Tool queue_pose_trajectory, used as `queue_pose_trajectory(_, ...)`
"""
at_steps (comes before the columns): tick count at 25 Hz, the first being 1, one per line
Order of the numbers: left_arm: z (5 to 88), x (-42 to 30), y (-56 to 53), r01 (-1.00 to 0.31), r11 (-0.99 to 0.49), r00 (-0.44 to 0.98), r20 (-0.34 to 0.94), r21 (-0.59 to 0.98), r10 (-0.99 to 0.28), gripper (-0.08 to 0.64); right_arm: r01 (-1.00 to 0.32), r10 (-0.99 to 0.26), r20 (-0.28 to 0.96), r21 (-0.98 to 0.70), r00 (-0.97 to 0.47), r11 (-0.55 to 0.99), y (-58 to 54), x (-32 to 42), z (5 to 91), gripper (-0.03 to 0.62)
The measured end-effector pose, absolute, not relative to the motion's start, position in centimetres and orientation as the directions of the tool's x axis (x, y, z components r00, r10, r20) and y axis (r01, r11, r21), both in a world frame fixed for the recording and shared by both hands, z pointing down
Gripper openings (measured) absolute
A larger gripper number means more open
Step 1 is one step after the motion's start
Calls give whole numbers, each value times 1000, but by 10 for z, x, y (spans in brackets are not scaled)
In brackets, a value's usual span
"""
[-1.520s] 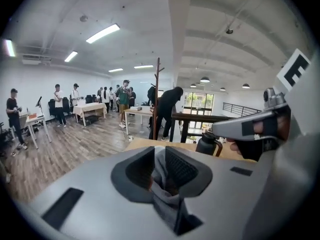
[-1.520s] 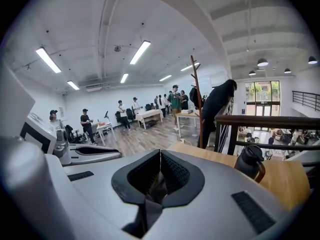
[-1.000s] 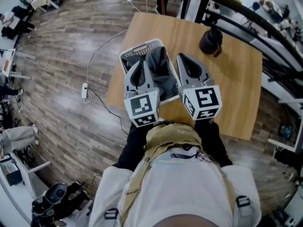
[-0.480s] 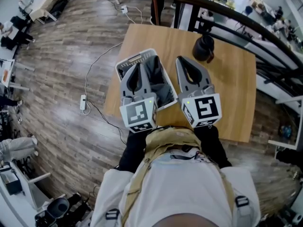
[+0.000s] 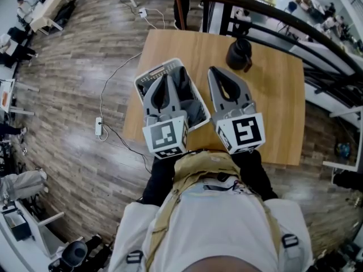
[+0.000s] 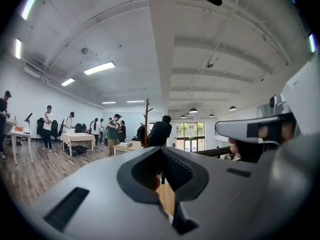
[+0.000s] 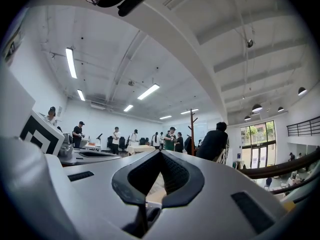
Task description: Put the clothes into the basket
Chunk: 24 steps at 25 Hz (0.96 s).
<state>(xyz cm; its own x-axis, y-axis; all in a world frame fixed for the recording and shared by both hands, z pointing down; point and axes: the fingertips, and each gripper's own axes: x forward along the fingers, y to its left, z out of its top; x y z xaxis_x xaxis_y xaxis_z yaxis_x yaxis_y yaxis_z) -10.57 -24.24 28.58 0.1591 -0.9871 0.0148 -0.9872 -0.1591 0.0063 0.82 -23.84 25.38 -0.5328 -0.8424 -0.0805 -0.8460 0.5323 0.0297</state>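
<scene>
Both sets of jaws closed, nothing held: left gripper [image 5: 165, 78] above basket [image 5: 148, 77] at worktop [image 5: 272, 106] left edge, grey clothes [image 5: 188, 95] inside; right gripper [image 5: 216, 71] nearer dark lump [image 5: 239, 54] by far edge, maybe clothing

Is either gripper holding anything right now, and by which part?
Nothing is held: the left gripper and right gripper are both shut and empty.

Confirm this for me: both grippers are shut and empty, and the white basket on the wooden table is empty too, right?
No. The head view shows grey clothing in the white basket on the wooden table. The left gripper and right gripper are shut and empty.
</scene>
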Motion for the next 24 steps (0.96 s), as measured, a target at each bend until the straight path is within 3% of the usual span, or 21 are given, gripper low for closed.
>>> queue_pose_trajectory(24,303,-102,-244,-987,-161,161,68,7,-985,0,-840,-837,-83,25,-541,541,-240,9,261,20)
